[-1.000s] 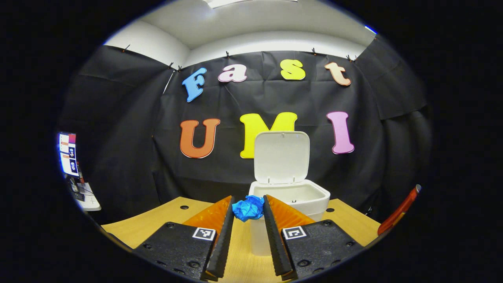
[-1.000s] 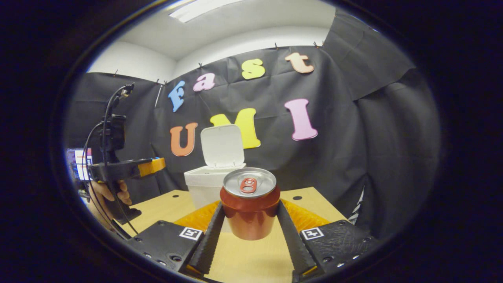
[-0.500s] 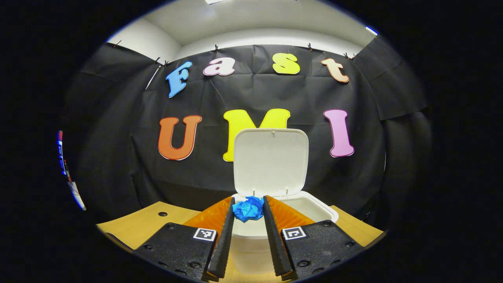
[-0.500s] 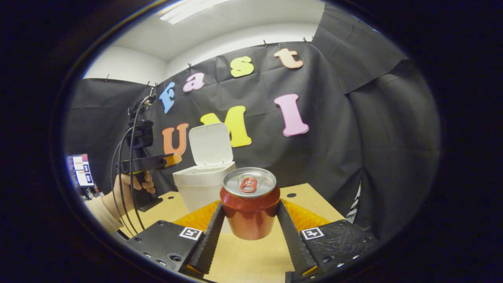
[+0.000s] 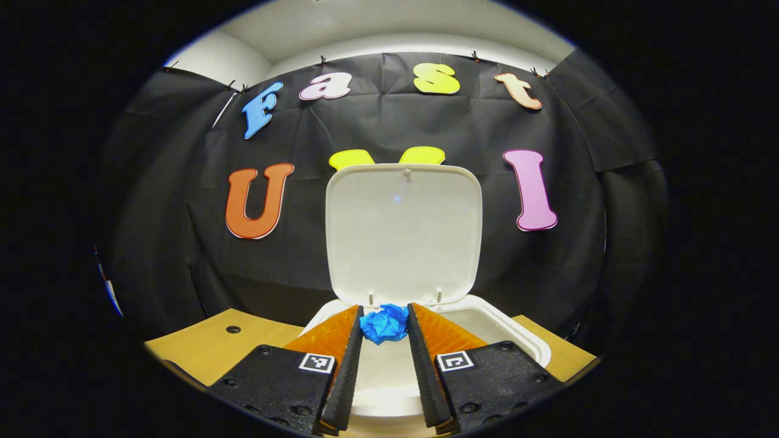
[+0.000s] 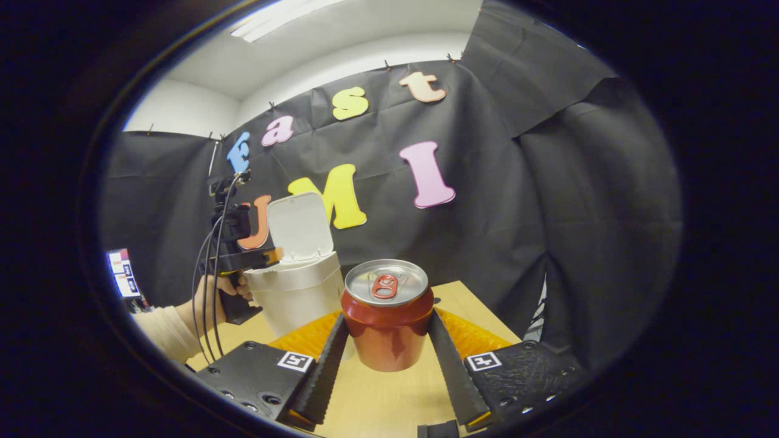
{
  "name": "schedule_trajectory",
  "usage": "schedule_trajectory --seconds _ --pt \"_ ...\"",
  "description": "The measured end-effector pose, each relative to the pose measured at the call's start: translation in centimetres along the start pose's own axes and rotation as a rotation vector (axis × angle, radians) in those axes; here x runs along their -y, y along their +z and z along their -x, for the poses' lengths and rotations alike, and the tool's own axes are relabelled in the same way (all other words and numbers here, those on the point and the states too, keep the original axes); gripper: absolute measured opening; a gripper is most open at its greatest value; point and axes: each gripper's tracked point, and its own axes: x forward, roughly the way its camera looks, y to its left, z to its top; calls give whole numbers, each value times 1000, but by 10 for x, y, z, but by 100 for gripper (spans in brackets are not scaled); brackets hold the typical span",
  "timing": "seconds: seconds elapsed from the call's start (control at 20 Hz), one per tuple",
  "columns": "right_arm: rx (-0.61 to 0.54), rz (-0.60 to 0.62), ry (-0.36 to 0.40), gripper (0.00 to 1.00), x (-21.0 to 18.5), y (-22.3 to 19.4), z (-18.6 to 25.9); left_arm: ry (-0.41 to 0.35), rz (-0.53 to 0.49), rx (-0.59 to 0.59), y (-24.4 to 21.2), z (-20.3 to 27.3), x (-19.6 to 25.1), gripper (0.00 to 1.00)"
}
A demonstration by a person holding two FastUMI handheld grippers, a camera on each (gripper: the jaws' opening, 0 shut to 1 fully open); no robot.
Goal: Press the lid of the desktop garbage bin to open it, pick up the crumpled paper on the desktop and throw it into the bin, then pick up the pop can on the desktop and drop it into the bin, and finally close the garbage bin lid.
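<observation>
In the left gripper view, my left gripper (image 5: pixel 384 331) sits at bottom centre, both fingers clenched on one crumpled ball of blue paper (image 5: pixel 384 323), carried above the mouth of the one white plastic desktop bin (image 5: pixel 487 322). The bin's flat white hinged lid (image 5: pixel 403 234) stands upright in mid-frame, fully open, and the paper hangs just in front of its hinges, over the near half of the opening. My judgement: the step in hand is the drop; I should keep the paper well inside the rim, hold clear of the lid so it is not knocked shut, then part the fingers. A pale wooden desktop (image 5: pixel 207 344) shows at lower left. In the right gripper view, my right gripper (image 6: pixel 389 331) at bottom centre grasps one red aluminium pop can (image 6: pixel 387 316), upright, a finger pressing each side, lifted off the desktop. At mid-left a hand holds the left gripper level with the bin's rim. Count: one bin, one paper ball, one can, two grippers.
</observation>
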Motion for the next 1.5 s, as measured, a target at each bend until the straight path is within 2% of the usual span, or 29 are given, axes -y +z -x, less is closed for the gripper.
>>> schedule_trajectory --seconds 0.15,0.25,0.35,0.4,0.45,0.65,1.0,1.2,1.35,1.4,1.5 --pt "-1 -7 -43 76 19 0 -3 -10 6 -13 -8 -7 16 46" --pt "1 -16 -30 76 18 1 -2 -5 34 -33 -14 -6 24 47" --pt "1 -14 -16 76 17 1 -1 -18 16 -20 -12 -7 31 47" --pt "-1 -9 -22 76 19 -1 -3 -30 12 -22 -12 -8 36 52" --pt "-1 -2 -26 76 20 -1 -3 -18 3 -18 -12 -7 34 47" --pt "-9 6 -3 76 14 -4 -3 -16 6 -12 -14 -10 35 47" --pt "-18 18 -11 76 13 -8 -6 -9 3 3 -13 -13 34 47" --pt "-20 30 -7 76 9 -10 -7 -10 1 18 -11 -13 33 53" --pt "-27 34 -9 76 10 -13 -9 18 -2 25 -10 -13 25 58" --pt "-28 34 -12 76 11 -13 -9 28 6 25 -11 -13 22 72" --pt "-30 35 -21 76 13 -13 -11 33 5 27 -10 -12 19 83"
